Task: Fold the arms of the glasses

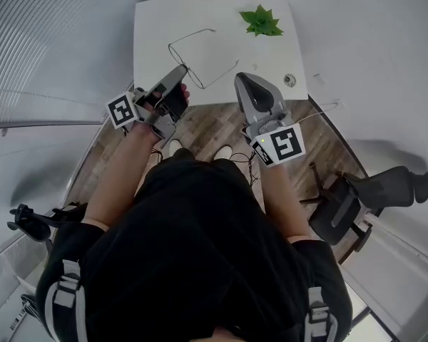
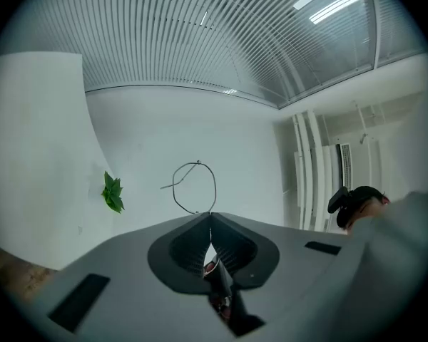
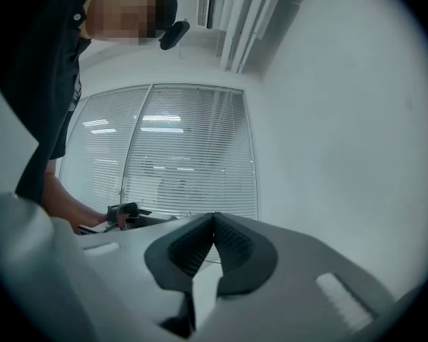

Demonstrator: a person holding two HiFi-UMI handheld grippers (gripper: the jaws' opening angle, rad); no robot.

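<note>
**Entry: wire glasses, held at one end, arms not yet folded**

1. Right gripper (image 1: 241, 78). It is closed tight with nothing between the jaws. It is carried level at the near table edge, tip toward the glasses. I judge I keep it shut so it can serve as one blunt tip for nudging a thin arm inward, since a wire this fine gives open jaws little to catch.

2. Left gripper (image 1: 182, 70). The jaws are closed, and the jaw tips pinch the wire of the glasses where it enters between them. The nose is tilted somewhat upward. I judge this is the anchor hold: the frame is fixed at one point, so a push from the other side turns a hinge and does not slide the whole piece.

3. Glasses (image 1: 200, 57). A thin wire frame over the near half of the table. I cannot tell whether it rests on the top or is lifted clear.
   - The left gripper view shows one rim loop (image 2: 196, 187) standing straight out beyond the jaw tips.
   - From the head view the piece spreads away from the left gripper. The loop runs toward the far left, and a long thin run reaches right, ending just beside the right gripper tip.
   - The long axis lies roughly across the table, left to right.

4. Table (image 1: 157, 27). White.

5. Plant (image 1: 261, 21). On the far right of the table, well apart from the glasses.
</note>
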